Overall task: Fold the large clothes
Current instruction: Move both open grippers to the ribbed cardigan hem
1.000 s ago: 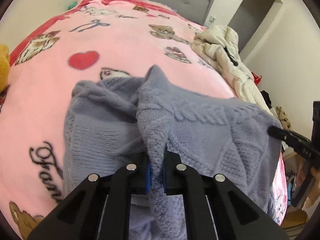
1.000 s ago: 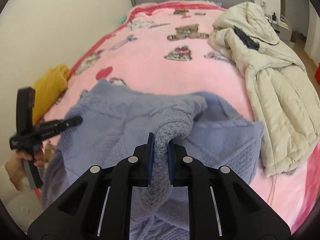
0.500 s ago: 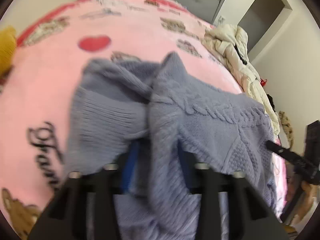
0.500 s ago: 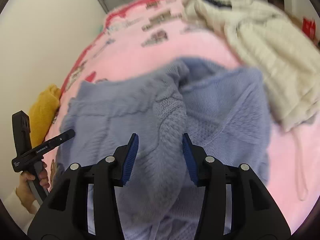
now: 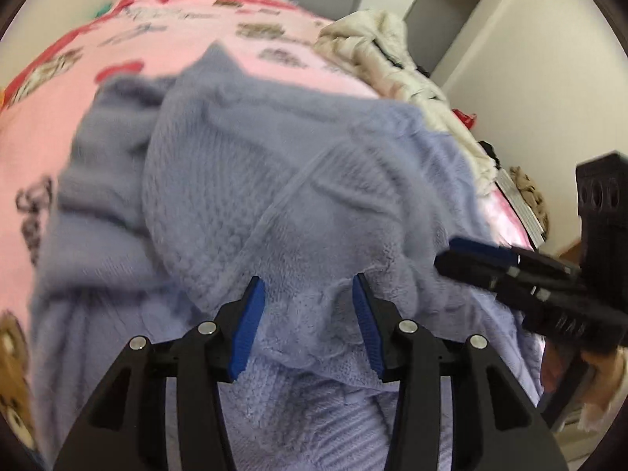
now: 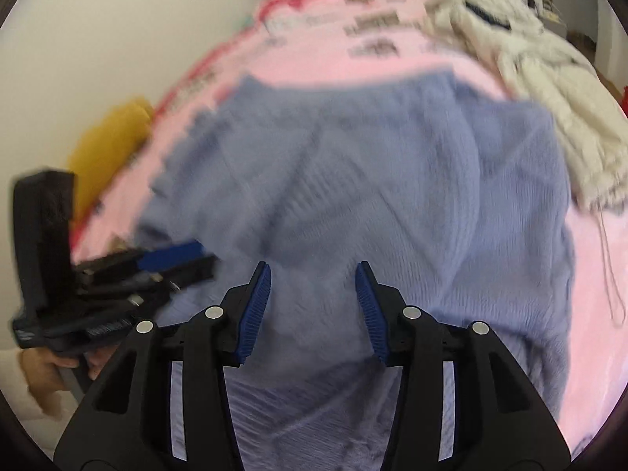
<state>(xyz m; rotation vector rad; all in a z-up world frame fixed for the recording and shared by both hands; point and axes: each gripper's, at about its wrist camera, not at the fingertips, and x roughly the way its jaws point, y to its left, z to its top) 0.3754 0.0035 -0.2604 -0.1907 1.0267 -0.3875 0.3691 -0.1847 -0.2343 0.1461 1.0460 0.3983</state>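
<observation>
Both grippers have let go: left gripper [image 5: 308,310] and right gripper [image 6: 314,300] hover, jaws spread, over the sweater [image 6: 373,180].

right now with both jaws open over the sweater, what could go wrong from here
1. The sweater lies bunched, one layer ridged over another; pressing on could set a crooked fold.
2. The left gripper and right gripper sit close together, each showing in the other's view; they might collide on the next grab.
3. The cream jacket lies right at the sweater's far edge, so a wide pull may drag it along.
</observation>
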